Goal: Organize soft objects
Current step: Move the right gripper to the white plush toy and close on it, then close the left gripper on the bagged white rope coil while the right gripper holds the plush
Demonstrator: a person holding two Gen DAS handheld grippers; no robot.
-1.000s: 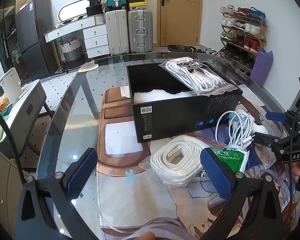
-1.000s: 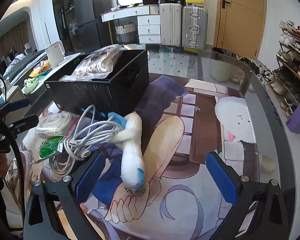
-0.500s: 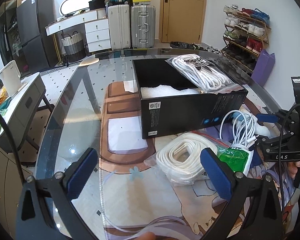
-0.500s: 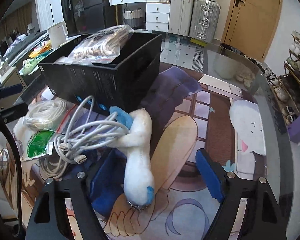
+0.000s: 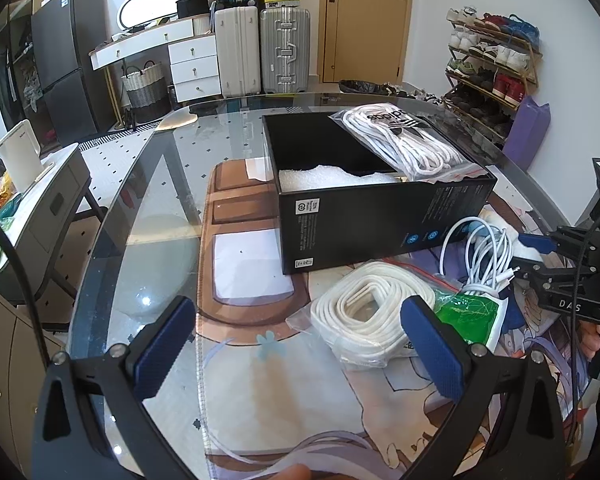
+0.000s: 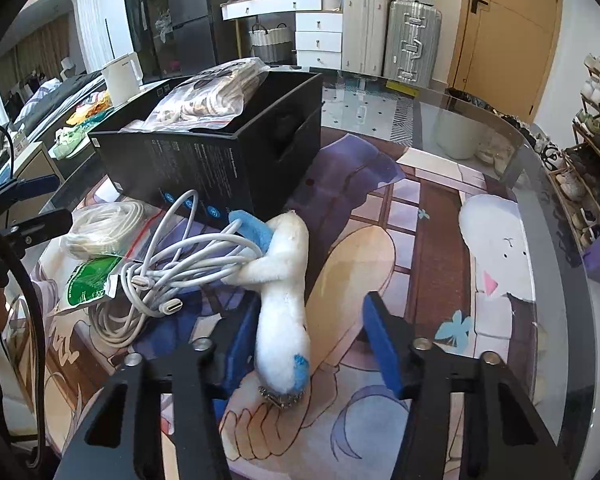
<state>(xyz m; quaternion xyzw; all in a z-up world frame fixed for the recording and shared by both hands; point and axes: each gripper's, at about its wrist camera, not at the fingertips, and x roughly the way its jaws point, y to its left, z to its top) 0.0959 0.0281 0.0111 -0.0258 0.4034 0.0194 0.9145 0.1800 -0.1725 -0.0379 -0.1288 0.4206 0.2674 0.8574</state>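
The white plush toy (image 6: 284, 300) lies lengthwise between the parted fingers of the right gripper (image 6: 312, 344), unclamped; the left gripper (image 5: 300, 344) hovers open, farther off.

White plush toy with blue patches (image 6: 284, 292): lying lengthwise just in front of open black cardboard box (image 5: 380, 216). Coiled white cable (image 6: 172, 268) looped over its arm. Bagged cream rope (image 5: 364, 312) beside box front; bagged white laces (image 5: 408, 144) atop box.

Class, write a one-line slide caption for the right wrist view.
Right gripper, jaws open, straddling a white plush toy tangled with a white charging cable beside a black box.
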